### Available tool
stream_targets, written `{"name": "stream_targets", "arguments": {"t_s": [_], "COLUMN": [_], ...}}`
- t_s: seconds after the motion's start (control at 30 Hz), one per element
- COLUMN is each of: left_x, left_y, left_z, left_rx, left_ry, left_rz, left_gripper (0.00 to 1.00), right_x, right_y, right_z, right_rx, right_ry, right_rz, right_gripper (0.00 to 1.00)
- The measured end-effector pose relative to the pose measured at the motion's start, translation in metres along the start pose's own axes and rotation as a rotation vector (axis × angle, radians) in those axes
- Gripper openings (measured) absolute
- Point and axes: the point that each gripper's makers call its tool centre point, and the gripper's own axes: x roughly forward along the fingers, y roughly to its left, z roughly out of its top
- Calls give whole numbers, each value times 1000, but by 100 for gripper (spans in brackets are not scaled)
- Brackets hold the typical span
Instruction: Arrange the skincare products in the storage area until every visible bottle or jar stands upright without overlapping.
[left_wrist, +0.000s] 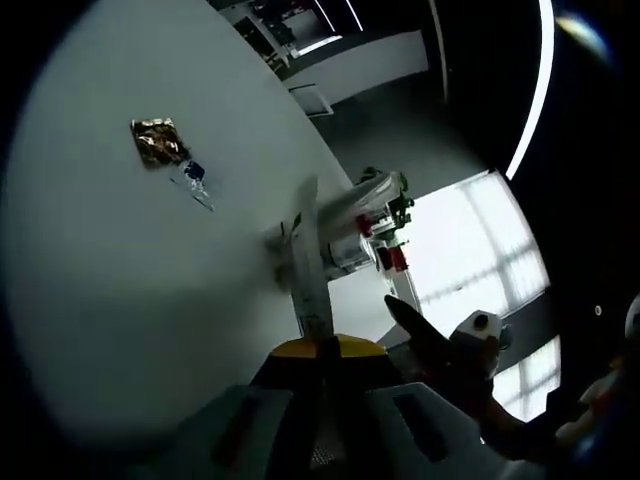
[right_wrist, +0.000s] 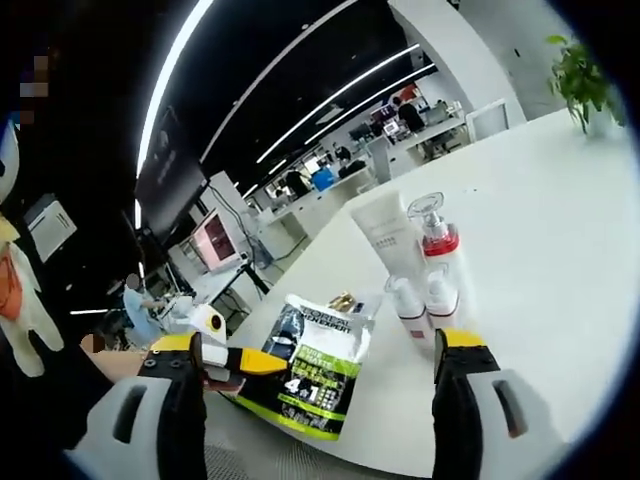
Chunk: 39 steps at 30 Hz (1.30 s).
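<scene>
My left gripper (left_wrist: 322, 346) is shut on a flat green-and-black sachet (left_wrist: 310, 262), seen edge-on there. In the right gripper view the same sachet (right_wrist: 322, 362) sits tilted near the table's front edge, and the left gripper (right_wrist: 226, 361) pinches its left side. My right gripper (right_wrist: 325, 350) stands open around the sachet without touching it. Behind it, upright on the white table (right_wrist: 540, 230), stand a white tube (right_wrist: 385, 235), a pump bottle with a red collar (right_wrist: 441, 252) and two small white bottles (right_wrist: 406, 306). The same bottle group (left_wrist: 372, 215) appears past the sachet.
A gold foil packet (left_wrist: 158, 140) and a small blue-capped vial (left_wrist: 195, 177) lie apart on the table (left_wrist: 120, 280). A potted plant (right_wrist: 582, 70) stands at the far corner. A finger (left_wrist: 420, 335) of the right gripper reaches in. Office desks and a person are in the background.
</scene>
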Motion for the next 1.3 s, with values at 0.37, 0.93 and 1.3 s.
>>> {"name": "stream_targets", "arguments": {"t_s": [0.37,0.93,1.3], "left_x": [17,29,22], "left_y": [34,66,84], "left_z": [-9,2,3], "left_rx": [10,158,574], "left_ry": [58,38,165], "left_rz": [73,221,383], "left_gripper": [0,4,18], "right_x": [-3,-2,-2], "right_y": [-1,-6,-8], "right_z": [-5,-8,-9], "right_rx": [18,35,47], "right_ry": [7,14,15], "right_rz": [-26,-29,-30], "right_gripper": [100,100,100]}}
